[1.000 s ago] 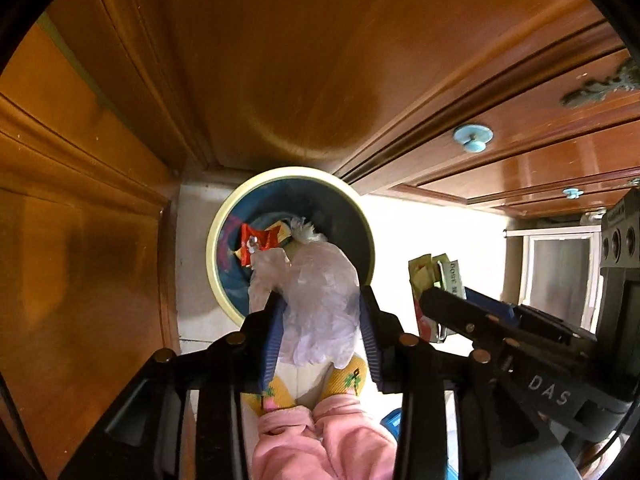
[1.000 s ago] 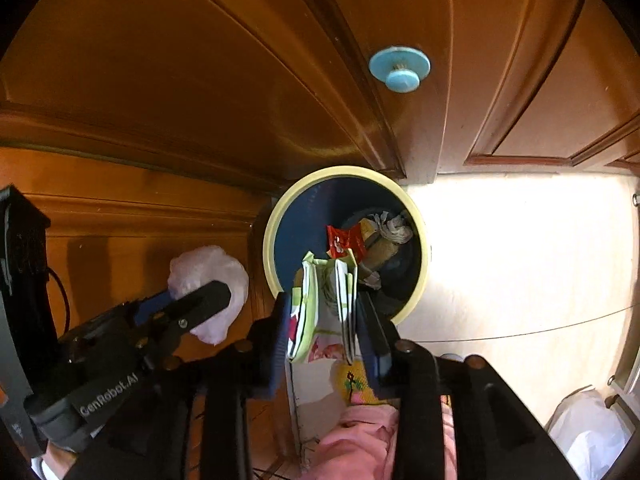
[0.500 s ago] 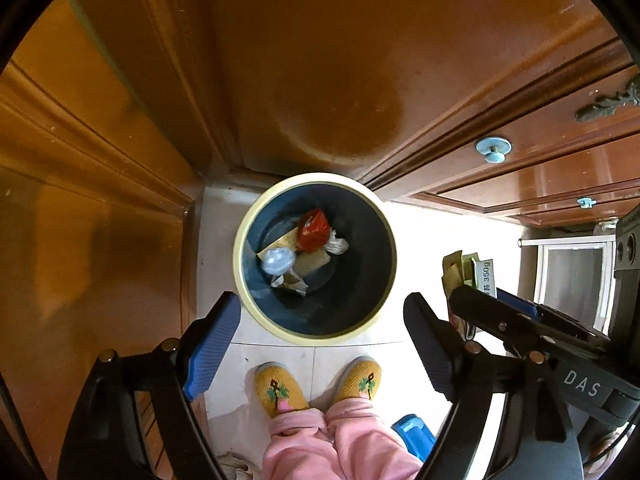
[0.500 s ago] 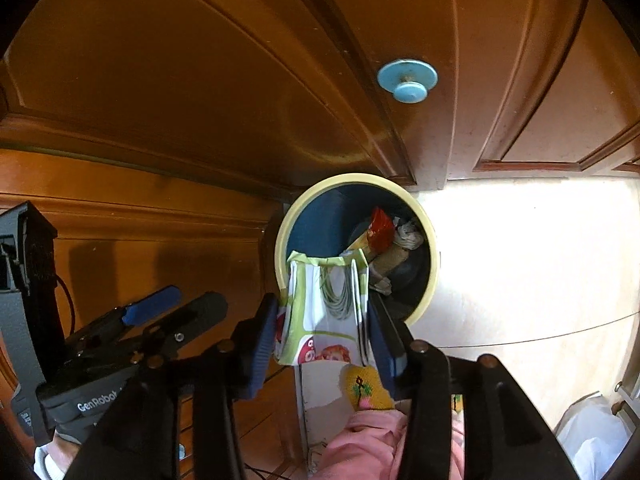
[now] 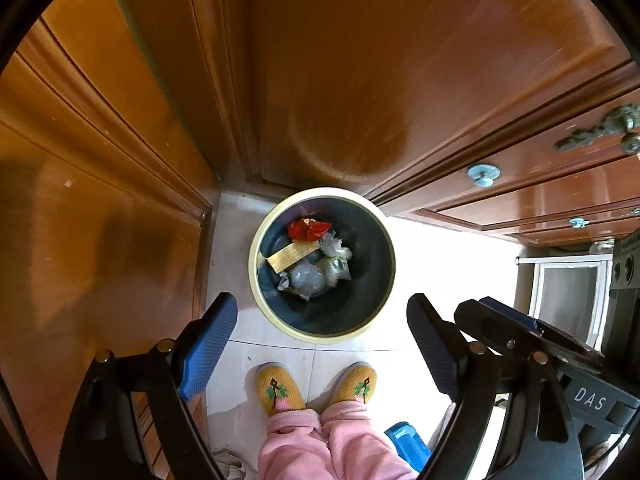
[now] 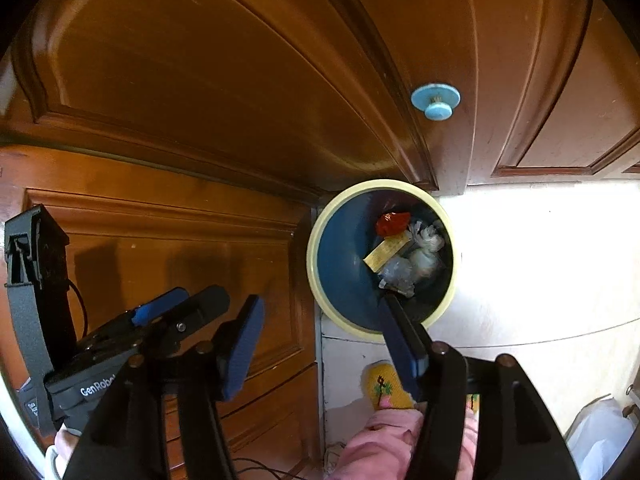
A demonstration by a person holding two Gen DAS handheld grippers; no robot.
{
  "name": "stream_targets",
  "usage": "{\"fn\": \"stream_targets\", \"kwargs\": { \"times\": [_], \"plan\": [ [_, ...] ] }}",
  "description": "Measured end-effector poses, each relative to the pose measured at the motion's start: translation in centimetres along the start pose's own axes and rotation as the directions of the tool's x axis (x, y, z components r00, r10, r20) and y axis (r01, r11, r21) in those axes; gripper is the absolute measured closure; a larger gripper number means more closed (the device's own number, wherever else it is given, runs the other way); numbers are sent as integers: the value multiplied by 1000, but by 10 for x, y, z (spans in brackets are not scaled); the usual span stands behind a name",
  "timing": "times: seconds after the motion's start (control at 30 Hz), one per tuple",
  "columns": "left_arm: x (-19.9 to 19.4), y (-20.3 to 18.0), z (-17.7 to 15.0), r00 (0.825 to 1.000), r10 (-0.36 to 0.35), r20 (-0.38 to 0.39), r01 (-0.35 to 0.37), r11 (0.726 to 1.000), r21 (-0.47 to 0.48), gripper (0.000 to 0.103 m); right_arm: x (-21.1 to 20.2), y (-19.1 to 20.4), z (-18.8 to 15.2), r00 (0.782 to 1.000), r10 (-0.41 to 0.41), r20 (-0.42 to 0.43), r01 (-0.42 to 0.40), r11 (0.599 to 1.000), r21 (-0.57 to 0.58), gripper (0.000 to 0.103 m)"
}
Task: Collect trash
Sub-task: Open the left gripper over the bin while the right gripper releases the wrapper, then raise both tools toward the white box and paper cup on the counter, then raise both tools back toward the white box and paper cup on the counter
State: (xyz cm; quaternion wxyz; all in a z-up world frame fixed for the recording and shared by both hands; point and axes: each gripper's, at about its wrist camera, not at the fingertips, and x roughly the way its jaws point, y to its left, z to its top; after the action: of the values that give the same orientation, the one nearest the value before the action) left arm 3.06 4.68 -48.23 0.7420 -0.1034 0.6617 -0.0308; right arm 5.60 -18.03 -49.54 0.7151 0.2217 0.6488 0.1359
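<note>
A round bin with a cream rim and dark blue inside stands on the pale floor in the corner of the wooden cabinets. In it lie a red wrapper, a gold card and a crumpled clear plastic bag. My left gripper hangs above the bin's near edge, its jaws opening wide with nothing between them. My right gripper is over the bin's left near rim, jaws opening and empty. The green and white packet is no longer in the right jaws.
Wooden cabinet doors with a blue knob rise behind and to the left of the bin. A person's feet in yellow slippers and pink trousers stand just before it. A white plastic bag lies at the lower right.
The left gripper let go of the white plastic bag, which dropped into the bin, and the gripper rose. The right jaws spread and the green and white packet left them.
</note>
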Motion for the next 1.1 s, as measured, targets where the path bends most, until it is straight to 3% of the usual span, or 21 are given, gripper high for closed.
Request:
{"fn": "stream_targets", "kwargs": {
  "times": [0.37,0.63,0.8,1.1],
  "plan": [
    [-125,-42,9,997,-21,72,16,997,77,18,-102,49,-13,998,37,41,-37,999,-6,43],
    [-236,-83,16,985,-50,164,24,987,157,18,-198,99,-23,989,37,147,-26,997,-74,43],
    [-303,-104,23,970,-73,234,18,974,227,18,-255,125,-30,970,-1,242,27,994,-105,43],
    [-402,-125,37,925,-134,356,20,952,307,18,-334,167,-42,926,-40,376,87,990,-111,43]
  ]
}}
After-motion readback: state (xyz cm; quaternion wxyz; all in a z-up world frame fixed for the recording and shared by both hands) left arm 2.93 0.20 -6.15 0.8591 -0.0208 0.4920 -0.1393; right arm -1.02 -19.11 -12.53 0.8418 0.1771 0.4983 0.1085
